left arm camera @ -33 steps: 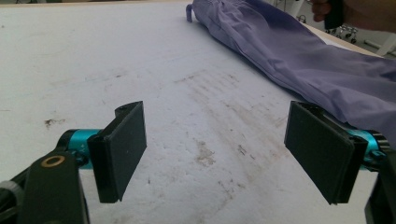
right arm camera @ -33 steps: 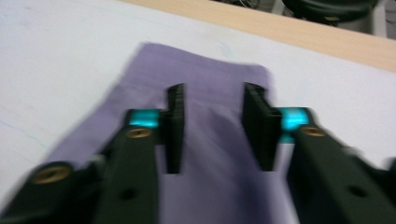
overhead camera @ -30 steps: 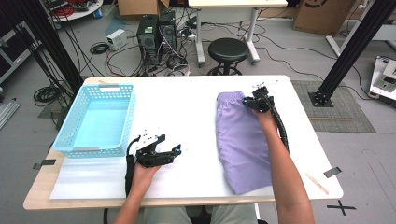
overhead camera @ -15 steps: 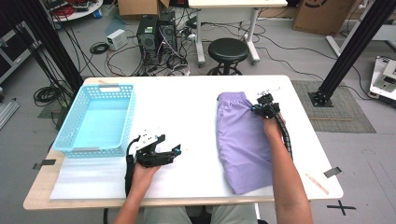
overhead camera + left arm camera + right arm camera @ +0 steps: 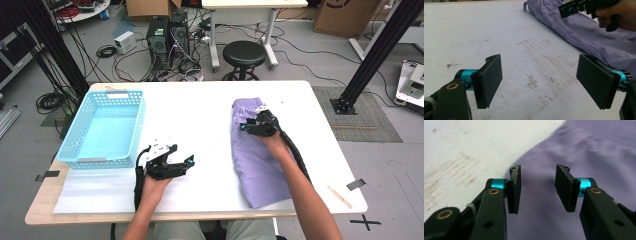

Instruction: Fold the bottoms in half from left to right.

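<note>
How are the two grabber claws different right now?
The left gripper has its jaws spread wide over bare white table; the right gripper has its jaws closer together, and they have just been opening with nothing between them. The left gripper sits away from the purple cloth, while the right gripper hangs over the cloth. Both are black with blue parts, each held in a hand, and both are open.
</note>
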Motion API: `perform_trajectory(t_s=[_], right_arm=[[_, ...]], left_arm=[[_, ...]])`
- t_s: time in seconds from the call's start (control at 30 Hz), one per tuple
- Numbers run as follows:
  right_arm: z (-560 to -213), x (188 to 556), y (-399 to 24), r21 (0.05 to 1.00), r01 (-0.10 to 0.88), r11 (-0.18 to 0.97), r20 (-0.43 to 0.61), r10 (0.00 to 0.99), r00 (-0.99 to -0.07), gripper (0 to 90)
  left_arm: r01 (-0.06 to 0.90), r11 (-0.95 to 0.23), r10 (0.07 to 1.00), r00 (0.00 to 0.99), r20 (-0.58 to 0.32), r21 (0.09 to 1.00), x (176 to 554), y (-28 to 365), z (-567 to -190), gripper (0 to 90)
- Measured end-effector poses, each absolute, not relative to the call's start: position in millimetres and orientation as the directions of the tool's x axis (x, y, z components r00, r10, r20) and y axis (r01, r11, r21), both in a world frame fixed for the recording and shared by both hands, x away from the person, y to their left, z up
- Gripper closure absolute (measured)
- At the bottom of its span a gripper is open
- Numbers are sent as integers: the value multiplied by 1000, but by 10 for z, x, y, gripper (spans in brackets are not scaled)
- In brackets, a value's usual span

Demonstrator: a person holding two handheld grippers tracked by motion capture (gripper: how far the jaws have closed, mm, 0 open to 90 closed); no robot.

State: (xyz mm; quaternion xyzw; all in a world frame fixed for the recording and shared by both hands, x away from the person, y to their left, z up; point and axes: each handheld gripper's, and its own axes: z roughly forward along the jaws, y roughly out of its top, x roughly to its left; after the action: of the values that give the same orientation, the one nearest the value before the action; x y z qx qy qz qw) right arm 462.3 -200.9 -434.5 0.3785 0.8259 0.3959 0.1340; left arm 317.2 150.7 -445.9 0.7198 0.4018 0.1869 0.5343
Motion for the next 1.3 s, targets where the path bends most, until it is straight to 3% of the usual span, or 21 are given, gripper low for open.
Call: perform_trajectory(t_s=[0.13,0.2,0.33,0.63,0.77,0.93,1.2,1.3], right_arm=[[-4477,4623,-1891,712,510,483,-11,734,-679,610],[-4465,4623,-1908,708,516,482,-40,757,-652,567],[-4438,4539,-2040,726,549,413,39,773,-633,559],[-4302,3856,-2152,795,461,394,92,673,-734,535],[-4372,3607,-2063,762,446,470,69,626,-777,552],[-4487,3451,-1963,722,438,536,-4,636,-772,562],[-4304,3135,-2162,783,423,457,61,620,-782,557],[-4312,2966,-2211,766,418,488,52,601,-798,583]], left_arm=[[381,-104,778,606,-163,919,3173,1498,-4458,209],[383,-105,779,605,-164,918,3172,1493,-4457,209],[383,-107,779,606,-162,918,3174,1492,-4456,209],[385,-105,779,605,-164,917,3169,1491,-4449,209],[383,-111,776,610,-160,917,3151,1467,-4437,209],[377,-111,770,617,-160,919,3116,1425,-4409,209],[372,-117,768,622,-154,921,3038,1399,-4382,209],[373,-118,769,621,-153,920,3022,1393,-4383,209]])
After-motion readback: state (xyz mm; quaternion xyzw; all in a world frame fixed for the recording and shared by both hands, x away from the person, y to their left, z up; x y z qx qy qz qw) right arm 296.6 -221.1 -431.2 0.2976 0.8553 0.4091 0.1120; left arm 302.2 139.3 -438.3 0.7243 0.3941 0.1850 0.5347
